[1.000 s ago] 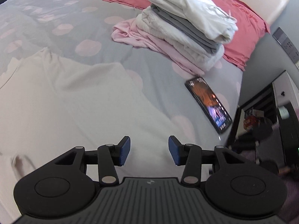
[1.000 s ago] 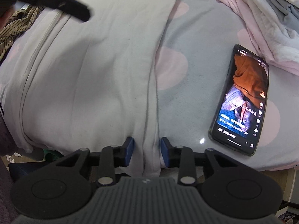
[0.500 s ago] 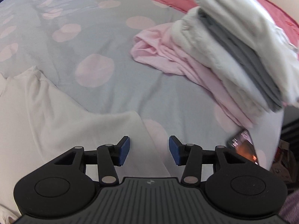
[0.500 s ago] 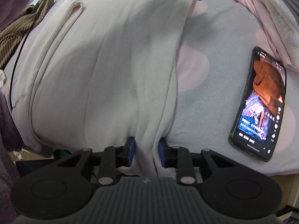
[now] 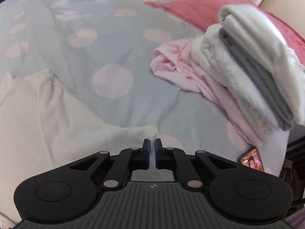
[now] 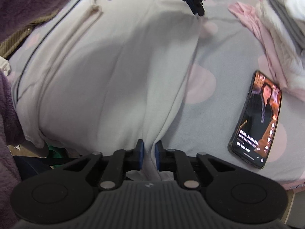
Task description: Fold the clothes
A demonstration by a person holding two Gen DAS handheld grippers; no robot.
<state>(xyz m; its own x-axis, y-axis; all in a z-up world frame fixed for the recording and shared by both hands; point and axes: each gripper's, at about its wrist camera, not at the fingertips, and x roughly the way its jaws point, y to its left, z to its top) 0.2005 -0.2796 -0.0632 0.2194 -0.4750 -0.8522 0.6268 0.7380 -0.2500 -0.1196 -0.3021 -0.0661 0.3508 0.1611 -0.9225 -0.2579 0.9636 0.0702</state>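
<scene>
Left wrist view: my left gripper [image 5: 152, 148] sits at the far corner of the one cream garment [image 5: 47, 118], its jaws having just snapped together; the blue pads nearly meet, and I cannot tell whether any cloth is caught between them. In the right wrist view the same left gripper [image 6: 198, 12] reaches in from the top and its tip touches that corner.

My right gripper [image 6: 149, 150] has just been closing too, and its pads pinch a bunched fold of the garment [image 6: 114, 72] at the near edge of the bed.

I count one garment spread flat on the grey bedspread [image 5: 118, 43] with pink dots, one stack [image 5: 247, 72] of folded clothes to the right, four or so layers, pink at the bottom, then white, grey and white. One red pillow [image 5: 200, 9] lies behind the stack. One phone [image 6: 255, 120], screen lit, lies on the bedspread between garment and stack, apart from both. A purple fleece sleeve [image 6: 11, 114] fills the left edge, and a striped brown cloth [image 6: 17, 38] peeks beside it.
</scene>
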